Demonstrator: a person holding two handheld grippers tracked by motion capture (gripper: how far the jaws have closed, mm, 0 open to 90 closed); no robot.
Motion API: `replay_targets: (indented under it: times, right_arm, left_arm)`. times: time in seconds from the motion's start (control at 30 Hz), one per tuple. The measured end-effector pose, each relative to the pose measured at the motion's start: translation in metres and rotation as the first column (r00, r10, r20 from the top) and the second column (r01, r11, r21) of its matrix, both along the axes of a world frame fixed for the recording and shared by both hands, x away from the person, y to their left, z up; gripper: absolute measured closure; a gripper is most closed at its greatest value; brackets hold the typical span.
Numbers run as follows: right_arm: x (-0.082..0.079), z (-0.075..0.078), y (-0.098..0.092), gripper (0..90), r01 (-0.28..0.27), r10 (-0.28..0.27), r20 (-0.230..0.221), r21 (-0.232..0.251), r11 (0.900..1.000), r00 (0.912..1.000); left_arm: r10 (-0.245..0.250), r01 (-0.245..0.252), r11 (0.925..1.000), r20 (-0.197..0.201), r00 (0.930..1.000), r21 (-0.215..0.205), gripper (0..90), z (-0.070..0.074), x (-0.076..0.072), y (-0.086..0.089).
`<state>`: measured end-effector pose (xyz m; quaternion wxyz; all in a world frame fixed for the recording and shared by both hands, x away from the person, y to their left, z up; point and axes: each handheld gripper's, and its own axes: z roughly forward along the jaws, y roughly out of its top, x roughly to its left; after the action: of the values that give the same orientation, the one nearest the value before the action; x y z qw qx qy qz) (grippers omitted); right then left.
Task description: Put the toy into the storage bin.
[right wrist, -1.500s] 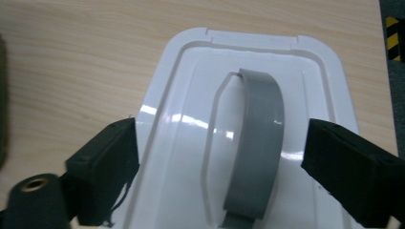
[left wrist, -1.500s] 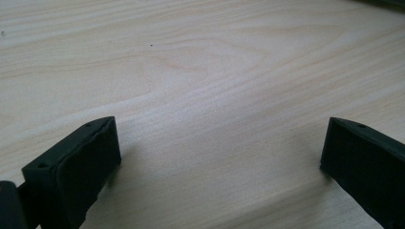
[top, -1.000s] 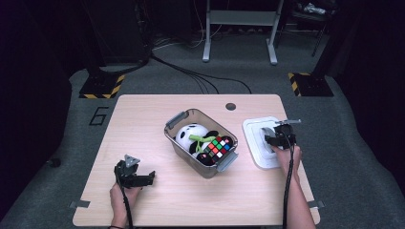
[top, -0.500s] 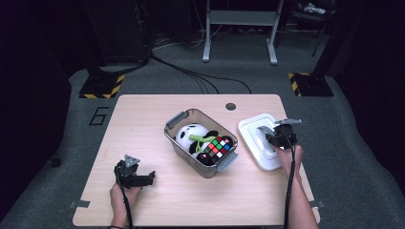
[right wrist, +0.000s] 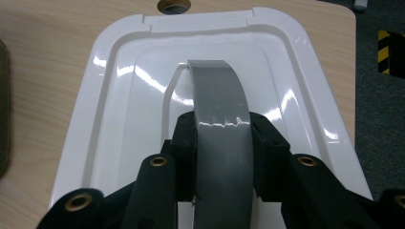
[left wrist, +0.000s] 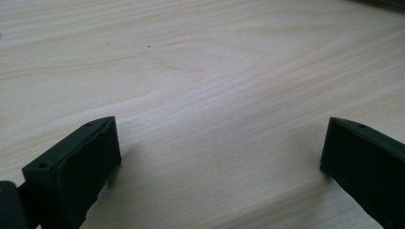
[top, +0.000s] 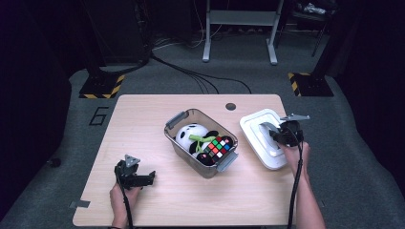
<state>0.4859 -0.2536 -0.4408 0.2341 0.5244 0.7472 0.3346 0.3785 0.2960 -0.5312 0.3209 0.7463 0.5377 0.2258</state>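
Observation:
A white plastic lid with a grey arched handle is at the table's right side. My right gripper is shut on that handle. In the right gripper view the two black jaws press the handle from both sides, with the lid spreading out beyond my right gripper. My left gripper rests near the front left of the table, open. In the left gripper view its jaws stand wide apart over bare wood.
A clear grey bin stands in the middle of the table, holding a black-and-white plush and a colour cube. A round cable hole lies behind the lid. Dark floor surrounds the table.
My right hand has risen with the lid's handle in its jaws, and the lid has shifted a little with it. The left gripper has stayed put.

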Motion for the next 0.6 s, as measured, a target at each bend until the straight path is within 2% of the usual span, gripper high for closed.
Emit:
replay_targets:
  times: [0.37,0.6]
  right_arm:
    - [-0.002,0.032,0.003,66.7,-0.031,0.032,0.033,-0.009,0.999,0.9990]
    - [-0.003,0.058,0.014,66.7,-0.056,0.057,0.057,-0.029,0.998,0.9967]
  left_arm:
    - [0.000,0.000,1.0000,0.000,1.0000,0.000,0.0,0.000,0.000,0.000]
    - [0.001,-0.001,1.0000,0.001,1.0000,0.000,0.0,0.000,0.000,0.000]
